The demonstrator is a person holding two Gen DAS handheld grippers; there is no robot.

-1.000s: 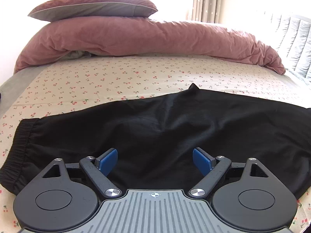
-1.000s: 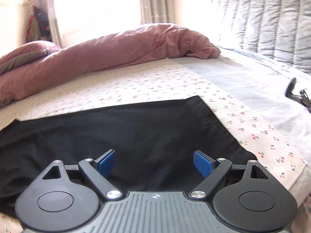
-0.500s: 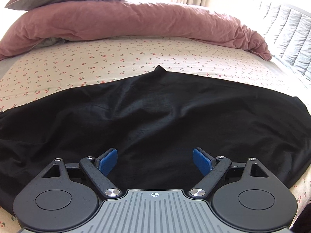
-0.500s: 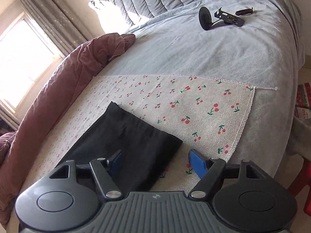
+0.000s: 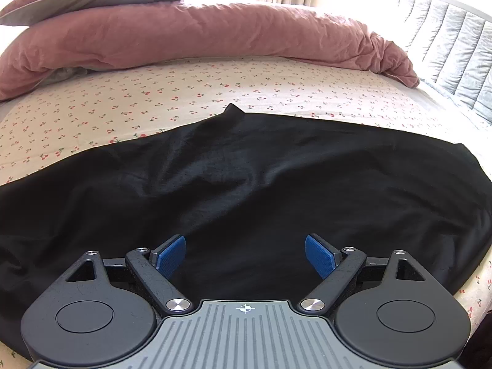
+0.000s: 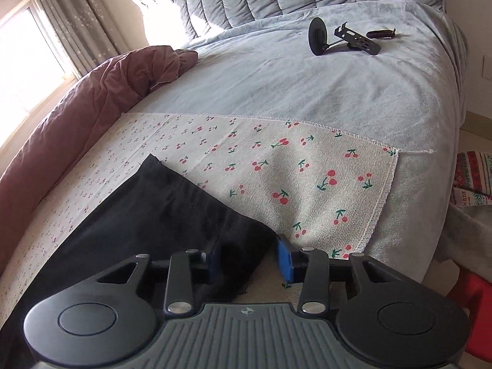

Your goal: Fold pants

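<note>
Right wrist view: right gripper (image 6: 246, 261) is closing, jaws half shut around the hem corner of the pants (image 6: 160, 212), pads not yet pressing. Pants are lying lengthwise on the cherry-print cloth (image 6: 307, 166). Left gripper (image 5: 245, 255) is hovering wide open, empty, over the pants' middle. Black stand (image 6: 335, 38) is sitting well beyond the cloth.

Black pants (image 5: 246, 184), spread flat, lightly wrinkled, filling middle of left wrist view, leg end (image 6: 172, 215) at lower left of right wrist view
</note>
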